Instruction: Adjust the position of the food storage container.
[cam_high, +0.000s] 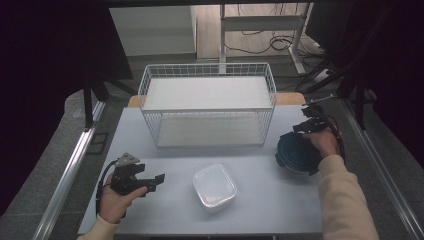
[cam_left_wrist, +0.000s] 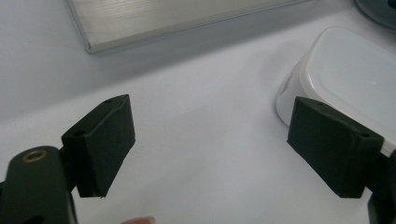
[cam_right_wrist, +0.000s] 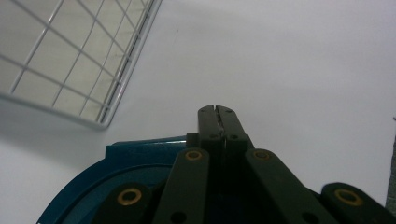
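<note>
Your right tongs (cam_high: 306, 125) sit near the right edge of the tabletop (cam_high: 260, 200), just past the dark blue round container (cam_high: 296, 152) that your right hand (cam_high: 322, 141) is over. In the right gripper view the two black jaws are pressed together with nothing visible between their tips, and they lie across the blue container's rim (cam_right_wrist: 135, 151); whether they grip that rim further back you cannot tell from here. Ahead of those tips the pale surface is bare, and the corner of the white wire basket (cam_right_wrist: 70, 70) stands off to the left.

Your left tongs (cam_high: 150, 181) rest low near the front left of the tabletop, jaws wide apart and holding nothing. In the left gripper view bare surface lies between the two pads, and the white plastic box (cam_left_wrist: 345, 74) sits just behind the right-hand pad.

That white box (cam_high: 215, 186) is in the middle front, well apart from the blue container, with open surface between them. The wire basket (cam_high: 207, 107) takes up the far middle, its front wall leaving a bare strip ahead of both containers.

The blue container is round, deep teal to navy, with a stepped rim and a dark inside.
</note>
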